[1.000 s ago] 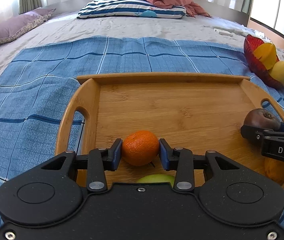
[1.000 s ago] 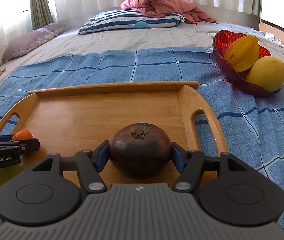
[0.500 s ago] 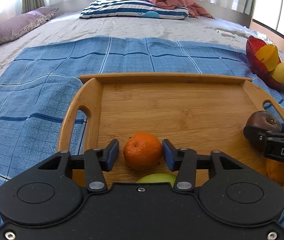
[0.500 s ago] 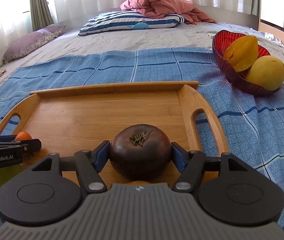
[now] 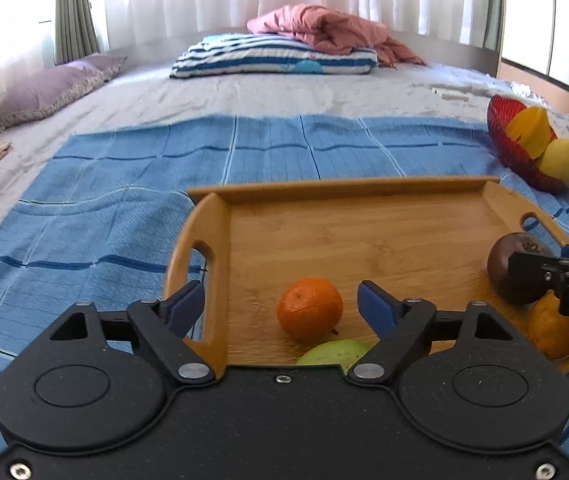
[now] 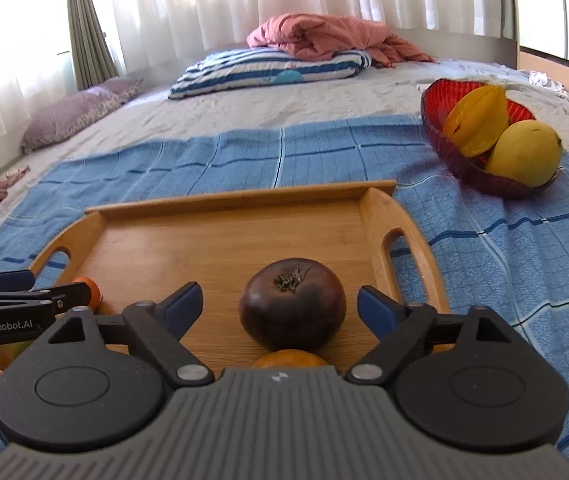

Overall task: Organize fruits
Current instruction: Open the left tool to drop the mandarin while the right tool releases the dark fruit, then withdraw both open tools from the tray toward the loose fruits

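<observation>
An orange mandarin (image 5: 309, 308) rests on the wooden tray (image 5: 364, 232) between the fingers of my left gripper (image 5: 280, 304), whose jaws are opening with clear gaps on both sides. A green fruit (image 5: 334, 353) peeks out just below it. In the right wrist view a dark purple round fruit (image 6: 292, 304) sits on the tray (image 6: 224, 240) between the fingers of my right gripper (image 6: 280, 306), also opening and not touching it. An orange-yellow fruit (image 6: 289, 359) lies right under it. The left gripper's fingers (image 6: 24, 292) show at the left edge beside the mandarin (image 6: 90, 286).
A red glass bowl (image 6: 468, 168) holding a starfruit (image 6: 476, 120) and a yellow mango (image 6: 524, 152) stands to the right of the tray on a blue checked blanket (image 6: 504, 248). Pillows and a pink quilt lie at the far end of the bed.
Both grippers have let go: the left released the mandarin, the right released the dark fruit, and both drew back and up a little. Each fruit now rests on the tray.
</observation>
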The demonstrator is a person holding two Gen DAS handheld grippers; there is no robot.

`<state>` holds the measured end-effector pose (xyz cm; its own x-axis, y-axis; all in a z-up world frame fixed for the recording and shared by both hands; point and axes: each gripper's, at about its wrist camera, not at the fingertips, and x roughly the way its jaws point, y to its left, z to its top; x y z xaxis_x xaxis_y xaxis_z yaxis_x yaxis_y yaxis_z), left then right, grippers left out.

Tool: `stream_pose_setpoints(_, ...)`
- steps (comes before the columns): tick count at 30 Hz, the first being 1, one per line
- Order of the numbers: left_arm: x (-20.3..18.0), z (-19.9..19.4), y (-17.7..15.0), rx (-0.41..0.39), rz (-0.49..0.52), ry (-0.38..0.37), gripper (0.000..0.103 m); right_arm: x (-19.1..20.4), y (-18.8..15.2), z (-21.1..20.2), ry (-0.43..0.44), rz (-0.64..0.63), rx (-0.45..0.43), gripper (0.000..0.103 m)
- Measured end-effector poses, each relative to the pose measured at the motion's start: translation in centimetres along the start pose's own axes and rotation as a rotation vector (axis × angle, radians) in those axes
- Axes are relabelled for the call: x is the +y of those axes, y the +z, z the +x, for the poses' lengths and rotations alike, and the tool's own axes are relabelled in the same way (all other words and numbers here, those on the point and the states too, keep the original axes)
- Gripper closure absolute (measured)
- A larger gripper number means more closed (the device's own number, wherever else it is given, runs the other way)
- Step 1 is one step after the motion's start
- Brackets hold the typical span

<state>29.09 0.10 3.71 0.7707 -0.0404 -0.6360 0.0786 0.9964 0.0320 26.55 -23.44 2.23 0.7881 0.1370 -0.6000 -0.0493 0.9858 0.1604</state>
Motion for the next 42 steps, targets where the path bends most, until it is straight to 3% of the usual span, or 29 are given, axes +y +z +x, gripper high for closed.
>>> stream_pose_setpoints(5,0.8,-1.4,-0.1,-0.016,-0.026,-0.010,0.016,-0.1,-0.6,-1.8,0.013,0.008,-0.041,0.001)
stream_pose_setpoints(21,1.8,-8.7,-4.6,-0.085,-0.087,-0.105,0.010,0.6,-5.3,-8.9,0.005,-0.020,-0.207,0.000)
stream_pose_setpoints(31,0.2,-12.2,-8.2,-0.131,-0.055,-0.107,0.009,1.5,-8.9,-12.1,-0.013,-0.092,-0.268,0.000)
stream_pose_setpoints(42,-1.0,-14.9,-12.3,-0.128,-0.041,-0.124,0.008,3.1,-14.0,-15.2,-0.008,-0.233,-0.313,0.000)
